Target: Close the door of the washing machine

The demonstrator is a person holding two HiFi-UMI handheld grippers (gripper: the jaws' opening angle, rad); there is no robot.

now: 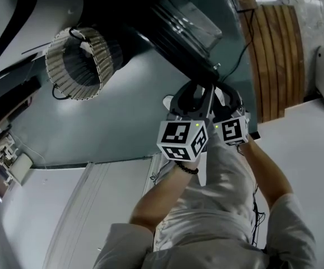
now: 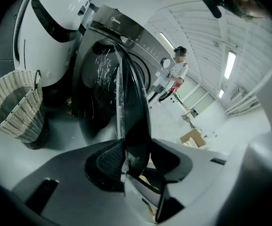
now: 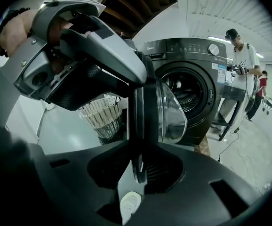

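Head view, arms: both forearms reach forward and down side by side, the left gripper (image 1: 198, 94) and right gripper (image 1: 223, 97) close together at the door (image 1: 187, 32), marker cubes facing up.
Head view, wrist: a dark bead bracelet sits on the left wrist.
Head view, surroundings: a round woven basket (image 1: 75, 63) with pale and dark bands stands on the smooth grey floor (image 1: 123, 111), well left of the door.
Left gripper view, fingers: spread wide, with the door's dark rim standing upright between them; the ribbed left pad (image 2: 108, 161) sits clear of the rim.
Left gripper view, door: swung open and seen edge-on, a glossy black ring with a clear, scratched bowl of glass.
Left gripper view, machine: the dark grey washing machine (image 2: 126, 29) has a curved control strip along the top.
Right gripper view, fingers: drawn in narrow on the door's rim, which fills the gap between the pads.
Right gripper view, pose: the left gripper's grey body lies up and to the left, on the same rim, gripped by a hand.
Right gripper view, door: the bulging clear glass points toward the round, open drum mouth (image 3: 188, 95).
Right gripper view, basket: it stands on the floor left of the machine.
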